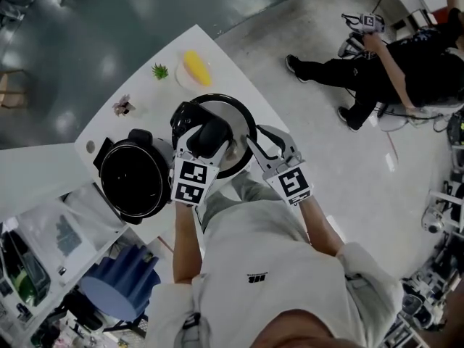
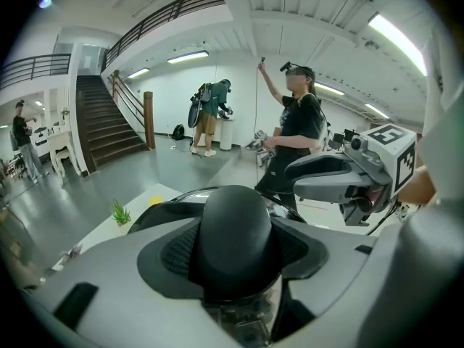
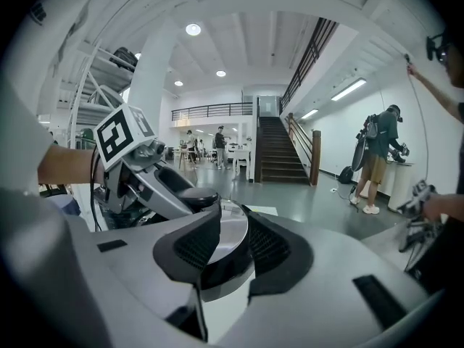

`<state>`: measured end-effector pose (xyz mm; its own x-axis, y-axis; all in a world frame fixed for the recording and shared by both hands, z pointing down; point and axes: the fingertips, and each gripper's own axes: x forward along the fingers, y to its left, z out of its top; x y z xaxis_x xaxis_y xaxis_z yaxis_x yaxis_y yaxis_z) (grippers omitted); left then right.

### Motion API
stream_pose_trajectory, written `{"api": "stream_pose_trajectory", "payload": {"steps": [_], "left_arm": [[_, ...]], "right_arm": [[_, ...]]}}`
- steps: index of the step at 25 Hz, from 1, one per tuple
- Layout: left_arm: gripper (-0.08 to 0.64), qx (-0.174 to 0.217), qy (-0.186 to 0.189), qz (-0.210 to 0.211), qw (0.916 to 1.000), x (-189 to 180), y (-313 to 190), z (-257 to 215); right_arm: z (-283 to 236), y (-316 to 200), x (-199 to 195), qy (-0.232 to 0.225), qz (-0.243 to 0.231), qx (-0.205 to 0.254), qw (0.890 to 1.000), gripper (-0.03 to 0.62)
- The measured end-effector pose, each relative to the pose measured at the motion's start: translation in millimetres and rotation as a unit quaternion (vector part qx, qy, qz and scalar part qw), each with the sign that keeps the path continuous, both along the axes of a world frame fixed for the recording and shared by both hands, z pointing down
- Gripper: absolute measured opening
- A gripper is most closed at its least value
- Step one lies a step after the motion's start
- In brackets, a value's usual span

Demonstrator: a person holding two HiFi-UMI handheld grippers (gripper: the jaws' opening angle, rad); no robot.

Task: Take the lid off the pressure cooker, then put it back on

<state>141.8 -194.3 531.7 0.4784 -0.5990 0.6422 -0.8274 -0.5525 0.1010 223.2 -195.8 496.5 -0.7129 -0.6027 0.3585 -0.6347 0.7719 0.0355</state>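
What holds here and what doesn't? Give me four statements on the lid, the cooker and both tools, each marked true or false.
1. The lid sits on the pressure cooker. False: it is off, beside the open cooker.
2. The left tool grips the lid's black knob. True.
3. The right tool is open and empty. False: it is shut on the lid's edge.
4. A small green plant stands on the table. True.

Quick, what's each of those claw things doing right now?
Left gripper: closed on the knob of the lid.
Right gripper: closed on the lid's rim.
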Motion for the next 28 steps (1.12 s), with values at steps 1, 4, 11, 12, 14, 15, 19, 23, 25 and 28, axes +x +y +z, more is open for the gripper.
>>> {"api": "stream_pose_trajectory", "payload": {"steps": [1, 4, 11, 12, 14, 15, 19, 23, 25, 28], "left_arm": [[0.287, -0.004, 0.0, -0.003, 1.0, 0.9, -0.2, 6.4], [0.287, -0.014, -0.003, -0.015, 0.9998, 2.0, -1.3, 26.0], [0.287, -0.019, -0.005, -0.037, 0.9991, 3.4, 0.0, 65.8], [0.287, -0.019, -0.007, -0.039, 0.9991, 3.6, -0.2, 70.7], [0.287, -0.015, -0.006, -0.042, 0.999, 3.7, -1.5, 79.4], [0.287, -0.012, -0.004, -0.043, 0.999, 4.4, -2.5, 83.0], [0.287, -0.016, -0.001, -0.047, 0.9988, 8.1, -1.7, 99.7], [0.287, -0.014, -0.004, -0.047, 0.9988, 11.1, -3.4, 113.3], [0.287, -0.014, -0.004, -0.046, 0.9988, 13.6, -3.4, 120.4], [0.287, -0.024, -0.009, -0.046, 0.9986, 14.7, -1.0, 132.3]], "right_arm": [[4.1, -0.4, 0.7, 0.001, 0.002, -0.006, 1.0, 0.115], [16.3, 0.1, 1.5, 0.01, 0.009, -0.033, 0.999, 0.115], [50.7, 3.3, 1.0, 0.03, 0.007, -0.053, 0.998, 0.115], [55.6, 3.8, 0.7, 0.033, 0.006, -0.054, 0.998, 0.115], [65.3, 4.2, 0.3, 0.038, 0.004, -0.056, 0.998, 0.115], [70.0, 4.2, 0.3, 0.039, 0.004, -0.057, 0.998, 0.115], [89.3, 5.8, 1.2, 0.049, 0.003, -0.065, 0.997, 0.115], [103.5, 6.9, 2.7, 0.055, 0.004, -0.071, 0.996, 0.115], [109.5, 6.8, 4.5, 0.056, 0.006, -0.074, 0.996, 0.115], [118.5, 7.4, 7.1, 0.058, 0.01, -0.077, 0.995, 0.115]]}}
